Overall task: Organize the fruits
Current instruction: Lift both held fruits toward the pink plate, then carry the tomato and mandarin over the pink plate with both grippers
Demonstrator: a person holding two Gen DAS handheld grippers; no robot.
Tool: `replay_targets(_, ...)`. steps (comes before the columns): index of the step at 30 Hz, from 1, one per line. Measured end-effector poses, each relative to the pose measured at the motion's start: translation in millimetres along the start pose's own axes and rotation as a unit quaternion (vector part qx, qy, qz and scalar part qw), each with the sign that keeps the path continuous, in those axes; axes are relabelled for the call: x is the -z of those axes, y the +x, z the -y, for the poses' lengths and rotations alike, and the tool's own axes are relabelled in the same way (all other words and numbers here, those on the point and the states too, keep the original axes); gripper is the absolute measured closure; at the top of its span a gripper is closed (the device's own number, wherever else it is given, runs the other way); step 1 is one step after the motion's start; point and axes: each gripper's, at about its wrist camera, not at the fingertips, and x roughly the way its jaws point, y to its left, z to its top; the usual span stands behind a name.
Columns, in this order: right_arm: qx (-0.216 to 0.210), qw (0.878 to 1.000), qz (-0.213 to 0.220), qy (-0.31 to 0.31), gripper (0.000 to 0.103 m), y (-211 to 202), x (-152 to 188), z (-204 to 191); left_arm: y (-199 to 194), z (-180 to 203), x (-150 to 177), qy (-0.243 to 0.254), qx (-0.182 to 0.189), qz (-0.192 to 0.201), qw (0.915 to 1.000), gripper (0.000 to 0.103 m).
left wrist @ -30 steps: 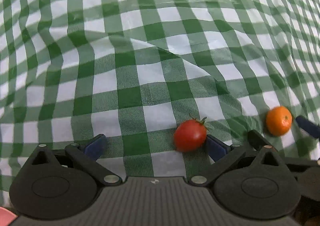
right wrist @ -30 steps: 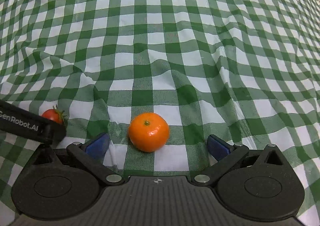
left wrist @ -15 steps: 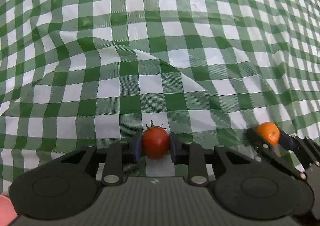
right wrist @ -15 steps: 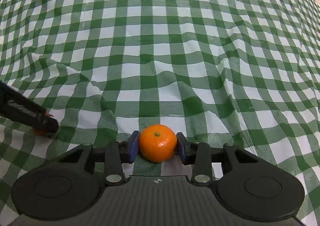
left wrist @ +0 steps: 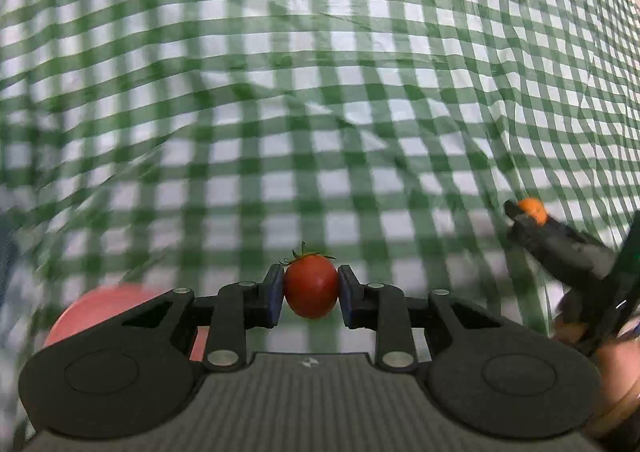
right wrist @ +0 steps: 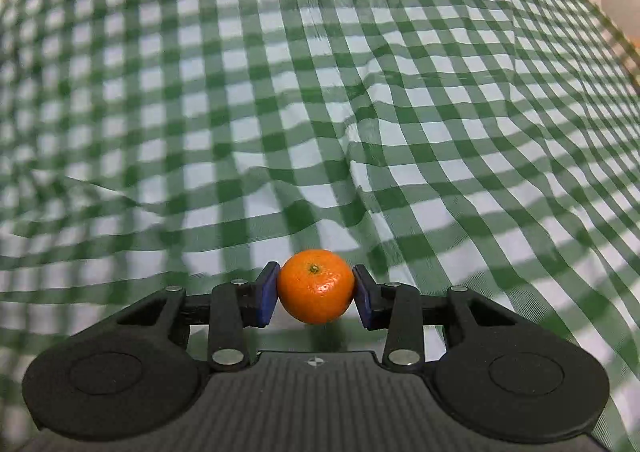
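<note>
Both jaws have just closed: left gripper [left wrist: 311, 289] grasps the tomato [left wrist: 311, 286], right gripper [right wrist: 316, 289] the orange [right wrist: 316, 286], lifted off the tabletop [right wrist: 360, 100]. Next: carry each to a container, unseen.

In my left claw [left wrist: 311, 286] sits a small red tomato [left wrist: 311, 286], glossy and smooth, its green calyx pointing up, pinched at its sides between the blue pads and lifted off the tabletop. My right claw [right wrist: 316, 290] grips a small mandarin [right wrist: 316, 286], bright orange with dimpled skin, its green stem scar tilted toward me, also raised.
</note>
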Motion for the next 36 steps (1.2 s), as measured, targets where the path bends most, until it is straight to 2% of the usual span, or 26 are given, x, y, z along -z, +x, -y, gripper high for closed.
replay_targets(2, -0.027, 1.0, -0.001, 0.001, 0.062, -39, 3, 0, -27, -14, 24, 0.001, -0.018, -0.001, 0.9998, 0.071)
replay_targets(7, -0.07, 0.997, -0.013, -0.015, 0.062, -147, 43, -16, -76, -42, 84, -0.005, -0.058, -0.027, 0.998, 0.071)
replay_targets(9, -0.09, 0.995, -0.026, -0.022, 0.062, -180, 54, -28, -93, -55, 105, -0.017, -0.065, -0.033, 0.9972, 0.071)
replay_targets(12, -0.124, 0.991, -0.037, -0.043, 0.062, -215, 64, -49, -116, -73, 127, -0.041, -0.08, -0.019, 0.9958, 0.071)
replay_targets(19, -0.188, 0.978, -0.017, -0.093, 0.062, -282, 64, -101, -166, -102, 162, -0.088, -0.11, 0.023, 0.9897, 0.071)
replay_targets(22, -0.207, 0.971, -0.001, -0.119, 0.062, -306, 65, -116, -178, -114, 172, -0.107, -0.109, 0.031, 0.9877, 0.071)
replay_targets(29, -0.202, 0.966, 0.023, -0.158, 0.062, -351, 76, -143, -198, -133, 191, -0.135, -0.094, 0.041, 0.9856, 0.071)
replay_targets(36, -0.204, 0.965, 0.024, -0.162, 0.062, -356, 79, -135, -205, -133, 198, -0.144, -0.083, 0.052, 0.9848, 0.071)
